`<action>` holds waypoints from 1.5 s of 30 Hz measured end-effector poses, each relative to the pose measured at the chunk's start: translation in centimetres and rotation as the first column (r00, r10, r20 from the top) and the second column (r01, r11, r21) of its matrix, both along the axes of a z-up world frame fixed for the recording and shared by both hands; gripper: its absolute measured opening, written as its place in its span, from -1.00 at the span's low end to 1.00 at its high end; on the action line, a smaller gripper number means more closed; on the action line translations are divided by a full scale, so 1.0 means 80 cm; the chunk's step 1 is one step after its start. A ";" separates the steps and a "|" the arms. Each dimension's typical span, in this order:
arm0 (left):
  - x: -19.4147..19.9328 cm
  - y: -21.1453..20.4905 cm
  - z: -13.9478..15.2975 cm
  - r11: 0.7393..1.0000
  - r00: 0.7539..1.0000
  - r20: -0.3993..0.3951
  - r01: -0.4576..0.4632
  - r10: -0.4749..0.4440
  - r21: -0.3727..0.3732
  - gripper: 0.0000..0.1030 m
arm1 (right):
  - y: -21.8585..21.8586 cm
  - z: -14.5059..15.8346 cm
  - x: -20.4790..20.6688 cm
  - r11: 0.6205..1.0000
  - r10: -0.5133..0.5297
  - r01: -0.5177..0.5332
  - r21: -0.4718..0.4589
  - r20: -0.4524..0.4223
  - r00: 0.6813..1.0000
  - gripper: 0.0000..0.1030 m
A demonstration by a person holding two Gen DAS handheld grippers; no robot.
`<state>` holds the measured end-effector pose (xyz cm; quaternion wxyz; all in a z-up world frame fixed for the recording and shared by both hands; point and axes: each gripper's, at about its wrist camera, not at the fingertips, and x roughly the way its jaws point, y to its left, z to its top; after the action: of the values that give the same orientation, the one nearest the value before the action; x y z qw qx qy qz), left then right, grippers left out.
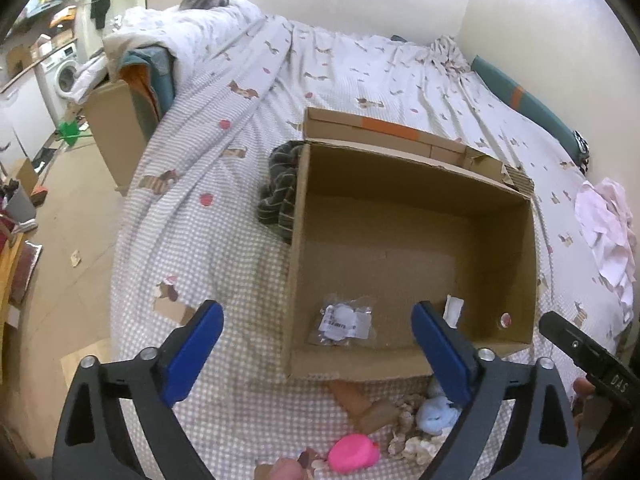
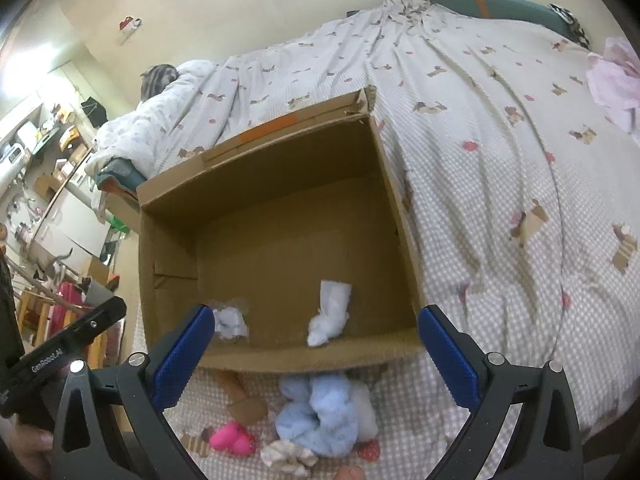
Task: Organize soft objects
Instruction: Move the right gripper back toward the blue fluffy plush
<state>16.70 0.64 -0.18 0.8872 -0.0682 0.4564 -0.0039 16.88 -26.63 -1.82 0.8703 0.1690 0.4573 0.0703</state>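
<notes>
An open cardboard box [image 1: 532, 272] [image 2: 164, 248] stands on the bed. Inside lie a clear plastic packet [image 1: 346, 320] [image 2: 230, 320] and a small white cloth [image 2: 330, 314] [image 1: 454, 308]. In front of the box lie a light blue fluffy cloth [image 2: 320, 416] [image 1: 436, 416], a pink soft toy [image 1: 354, 454] [image 2: 232, 438] and a beige patterned cloth [image 2: 286, 456] [image 1: 408, 428]. My left gripper [image 1: 316, 332] is open and empty above the box's near edge. My right gripper [image 2: 316, 336] is open and empty above the same edge.
A dark striped garment [image 1: 280, 188] lies left of the box. A pink garment [image 1: 608, 232] [image 2: 616, 76] lies on the bed at right. A folded duvet [image 1: 192, 28] sits at the bed's far left. The cluttered floor [image 1: 64, 208] is left of the bed.
</notes>
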 end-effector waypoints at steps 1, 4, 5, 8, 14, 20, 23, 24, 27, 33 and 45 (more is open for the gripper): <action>-0.005 0.001 0.000 1.000 1.000 0.000 -0.005 0.005 -0.003 0.86 | -0.001 0.000 -0.004 1.000 -0.002 0.002 0.002 -0.001 1.000 1.00; -0.018 0.004 -0.003 0.999 1.000 -0.020 0.003 -0.004 -0.036 0.86 | -0.005 0.001 -0.015 1.000 0.000 0.000 -0.005 0.001 1.000 1.00; -0.022 0.005 -0.005 0.999 1.000 -0.030 0.005 -0.006 -0.040 0.86 | -0.006 0.002 -0.018 1.000 0.001 -0.001 -0.009 0.000 1.000 1.00; -0.035 0.002 -0.012 1.000 0.998 -0.057 -0.003 0.002 -0.013 0.86 | -0.008 0.000 -0.027 1.000 0.008 -0.008 -0.021 -0.007 1.000 1.00; -0.058 -0.005 -0.026 0.997 0.996 -0.090 0.003 0.003 0.072 0.86 | -0.016 -0.022 -0.041 0.997 0.042 -0.047 -0.058 -0.091 0.995 1.00; -0.073 -0.009 -0.046 0.997 0.991 -0.134 0.021 -0.011 0.069 0.86 | -0.029 -0.038 -0.056 0.997 0.043 -0.051 -0.054 -0.149 0.988 1.00; -0.076 -0.010 -0.053 0.997 0.988 -0.152 0.013 -0.002 0.072 0.86 | -0.039 -0.046 -0.062 0.999 0.022 -0.030 -0.040 -0.189 0.982 1.00; -0.076 -0.008 -0.055 0.998 0.987 -0.159 0.006 0.004 0.065 0.86 | -0.042 -0.050 -0.062 0.999 0.022 -0.027 -0.022 -0.205 0.978 1.00; -0.074 -0.001 -0.064 0.998 0.982 -0.182 -0.031 0.041 0.061 0.86 | -0.045 -0.063 -0.064 1.000 0.015 -0.019 -0.013 -0.261 0.965 1.00; -0.069 0.012 -0.088 0.996 0.965 -0.248 -0.076 0.085 0.047 0.86 | -0.037 -0.082 -0.060 1.000 0.015 -0.011 0.015 -0.329 0.944 1.00; -0.065 -0.043 -0.141 0.996 0.917 -0.390 0.061 -0.082 -0.065 0.77 | -0.029 -0.091 -0.050 1.000 0.017 -0.009 0.025 -0.336 0.942 1.00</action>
<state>11.46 -2.83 -11.42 0.7749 -0.0738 0.6268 -0.0346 12.85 -28.98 -9.10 0.7770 0.1854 0.5994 0.0513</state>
